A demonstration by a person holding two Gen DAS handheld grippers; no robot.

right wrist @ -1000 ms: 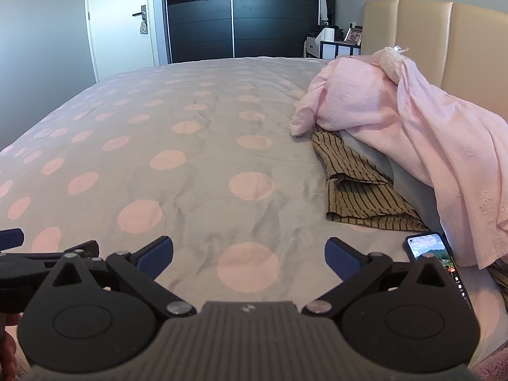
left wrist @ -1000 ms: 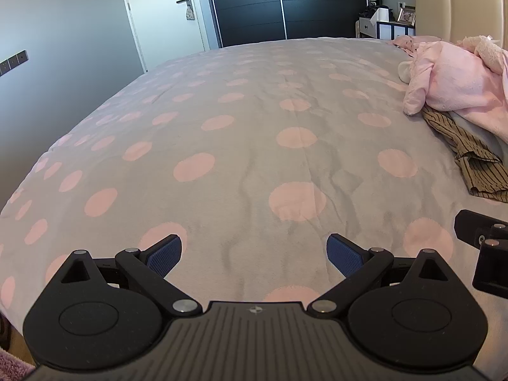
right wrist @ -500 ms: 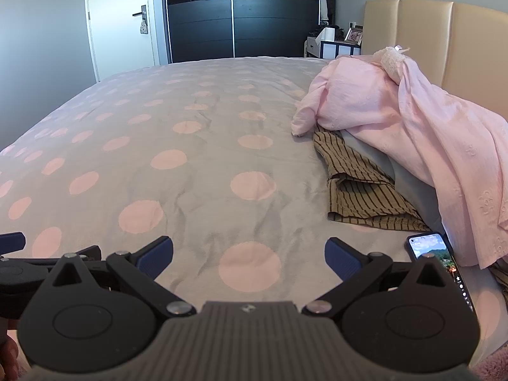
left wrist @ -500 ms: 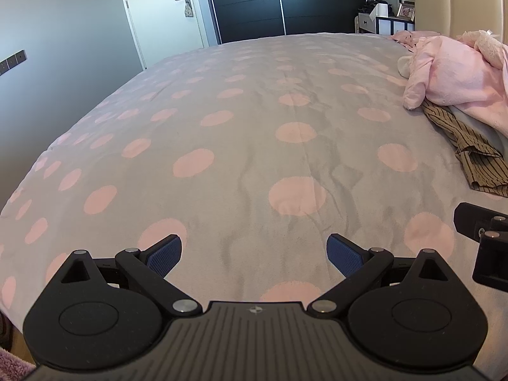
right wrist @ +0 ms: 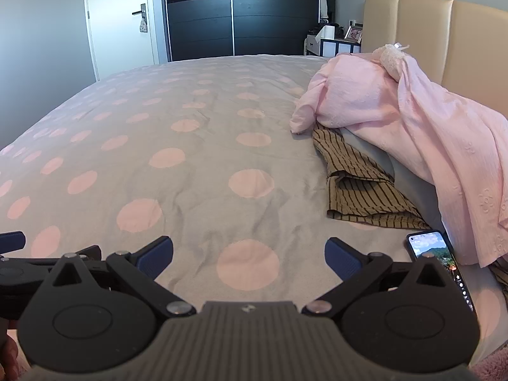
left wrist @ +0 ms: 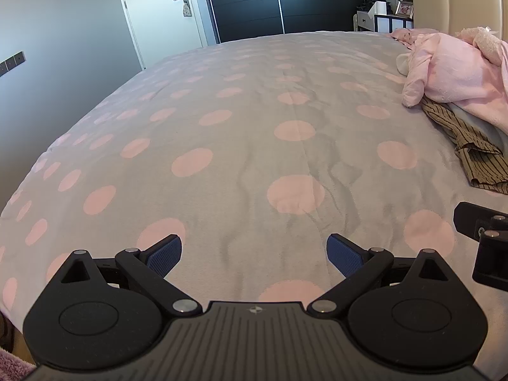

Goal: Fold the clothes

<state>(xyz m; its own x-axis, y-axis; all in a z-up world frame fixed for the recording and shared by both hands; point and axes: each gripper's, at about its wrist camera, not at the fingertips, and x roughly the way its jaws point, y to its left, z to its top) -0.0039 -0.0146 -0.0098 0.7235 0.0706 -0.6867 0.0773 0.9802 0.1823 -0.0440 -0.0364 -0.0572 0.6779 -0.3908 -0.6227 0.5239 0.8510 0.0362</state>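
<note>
Both wrist views are looking low across the grey pink-dotted duvet (left wrist: 241, 133) toward the black sliding wardrobe (right wrist: 235, 19), sharing the crumpled pink garment (right wrist: 397, 120).

Ahead of both grippers spreads the bedcover (right wrist: 197, 171); to the right gripper's (right wrist: 249, 254) front right a striped garment (right wrist: 358, 190) lies partly under a heaped garment (right wrist: 412, 133), with a phone (right wrist: 435, 250) just beside its right finger
</note>
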